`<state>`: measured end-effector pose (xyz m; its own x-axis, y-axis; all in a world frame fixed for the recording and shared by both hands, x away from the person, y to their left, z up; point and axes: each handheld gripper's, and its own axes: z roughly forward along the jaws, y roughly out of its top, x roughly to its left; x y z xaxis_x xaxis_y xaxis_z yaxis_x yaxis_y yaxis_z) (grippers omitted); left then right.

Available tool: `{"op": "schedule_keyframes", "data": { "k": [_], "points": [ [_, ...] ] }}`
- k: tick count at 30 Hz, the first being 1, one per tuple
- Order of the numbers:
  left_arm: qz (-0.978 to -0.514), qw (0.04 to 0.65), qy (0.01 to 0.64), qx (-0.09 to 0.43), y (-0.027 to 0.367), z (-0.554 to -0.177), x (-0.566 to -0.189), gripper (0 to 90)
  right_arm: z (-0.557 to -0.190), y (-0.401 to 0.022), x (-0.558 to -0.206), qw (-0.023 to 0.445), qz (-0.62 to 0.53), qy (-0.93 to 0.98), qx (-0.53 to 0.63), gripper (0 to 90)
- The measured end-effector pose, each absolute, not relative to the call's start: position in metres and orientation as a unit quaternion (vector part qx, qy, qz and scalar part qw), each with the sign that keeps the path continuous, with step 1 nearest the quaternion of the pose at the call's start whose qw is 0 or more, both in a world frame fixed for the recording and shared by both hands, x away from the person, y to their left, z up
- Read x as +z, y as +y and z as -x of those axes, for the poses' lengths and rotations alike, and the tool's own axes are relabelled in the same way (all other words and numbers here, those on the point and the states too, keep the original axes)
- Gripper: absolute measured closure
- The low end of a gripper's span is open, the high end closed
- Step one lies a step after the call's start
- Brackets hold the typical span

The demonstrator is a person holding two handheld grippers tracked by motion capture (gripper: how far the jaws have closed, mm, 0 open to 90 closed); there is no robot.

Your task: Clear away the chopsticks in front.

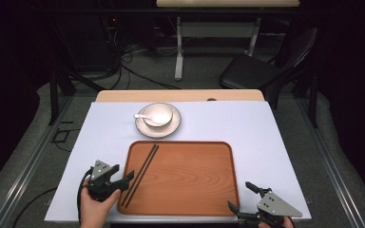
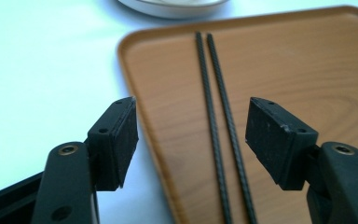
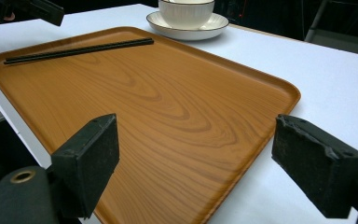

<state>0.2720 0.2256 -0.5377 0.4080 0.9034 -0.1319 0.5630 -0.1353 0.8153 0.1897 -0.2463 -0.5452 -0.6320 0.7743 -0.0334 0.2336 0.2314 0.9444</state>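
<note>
A pair of dark chopsticks point(image 1: 141, 175) lies side by side along the left part of a wooden tray point(image 1: 185, 175). My left gripper point(image 1: 122, 172) hovers at the tray's front left edge, open. In the left gripper view the chopsticks point(image 2: 219, 121) run between the wide jaws of that gripper point(image 2: 191, 135), and neither pad touches them. My right gripper point(image 1: 239, 194) is at the tray's front right corner, open and holding nothing; its own view shows its jaws point(image 3: 193, 158) spread over the tray point(image 3: 168, 102) edge.
Behind the tray a white bowl point(image 1: 158, 114) with a white spoon point(image 1: 141, 116) sits on a white plate point(image 1: 170, 128). A pale sheet point(image 1: 266, 142) covers the table. A black chair point(image 1: 261, 71) and another table stand beyond.
</note>
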Motion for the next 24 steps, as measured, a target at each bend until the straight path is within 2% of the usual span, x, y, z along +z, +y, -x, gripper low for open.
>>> {"op": "schedule_keyframes", "data": {
  "k": [9, 24],
  "points": [
    [-0.705, 0.419, 0.519, 0.241, 0.243, -0.273, -0.542, 34.0, -0.19, -0.248, -0.545, 0.261, -0.339, 0.74, 0.519, 14.4],
    [-0.683, 0.442, 0.532, 0.234, 0.246, -0.278, -0.551, 30.9, -0.191, -0.248, -0.545, 0.26, -0.338, 0.741, 0.518, 14.4]
  ]
}}
